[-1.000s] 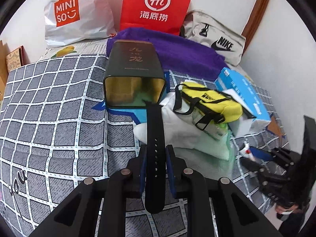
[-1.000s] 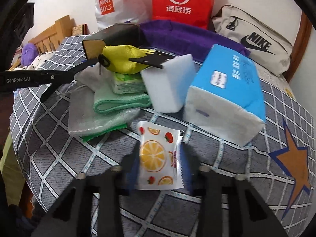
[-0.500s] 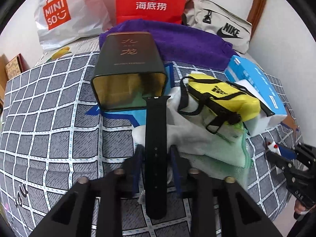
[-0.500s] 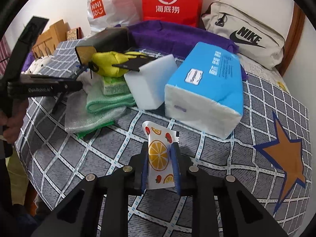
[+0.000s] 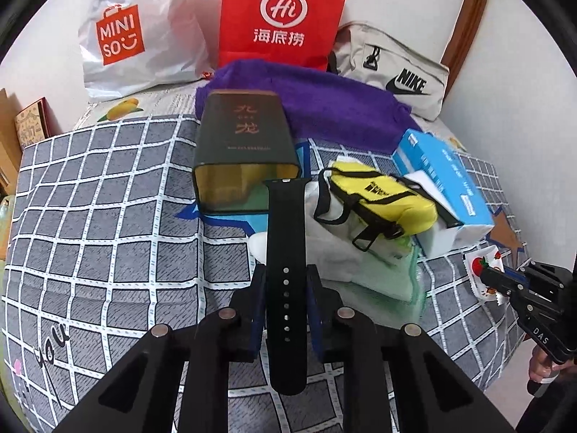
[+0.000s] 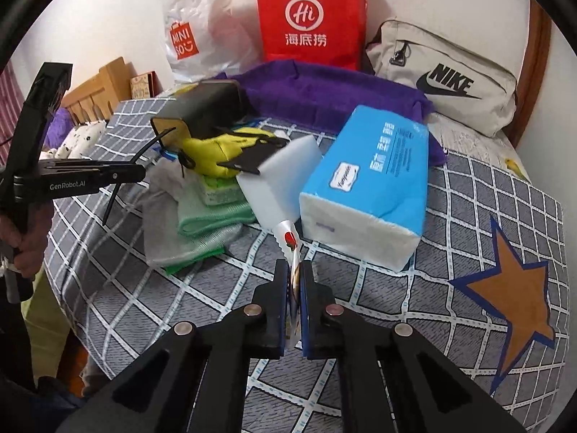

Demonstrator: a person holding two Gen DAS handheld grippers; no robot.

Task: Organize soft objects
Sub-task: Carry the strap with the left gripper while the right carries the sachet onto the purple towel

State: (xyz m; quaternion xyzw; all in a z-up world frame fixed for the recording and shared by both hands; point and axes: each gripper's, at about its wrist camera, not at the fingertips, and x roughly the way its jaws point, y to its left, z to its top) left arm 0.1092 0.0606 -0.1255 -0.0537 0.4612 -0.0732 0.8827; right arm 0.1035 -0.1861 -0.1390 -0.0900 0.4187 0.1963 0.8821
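Both pickups look done: left hand-held gripper (image 5: 285, 297) clamps the black strap (image 5: 286, 252); right hand-held gripper (image 6: 295, 288), just closed, pinches the fruit-print sachet (image 6: 290, 249). Next: carry each to the soft pile (image 6: 202, 213) at frame centre-left.

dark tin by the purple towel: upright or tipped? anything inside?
Tipped. The tin lies on its side on the bedspread, open mouth facing the left wrist camera. The visible gold interior looks empty; the back is not visible.

Both wrist views ride behind their tool, tilted down at the bed (image 5: 108, 216), close. Shared ahead: dark tin (image 5: 245, 151) (image 6: 202, 112), yellow pouch (image 5: 378, 198) (image 6: 216, 148), red bag (image 5: 281, 14) (image 6: 306, 18).
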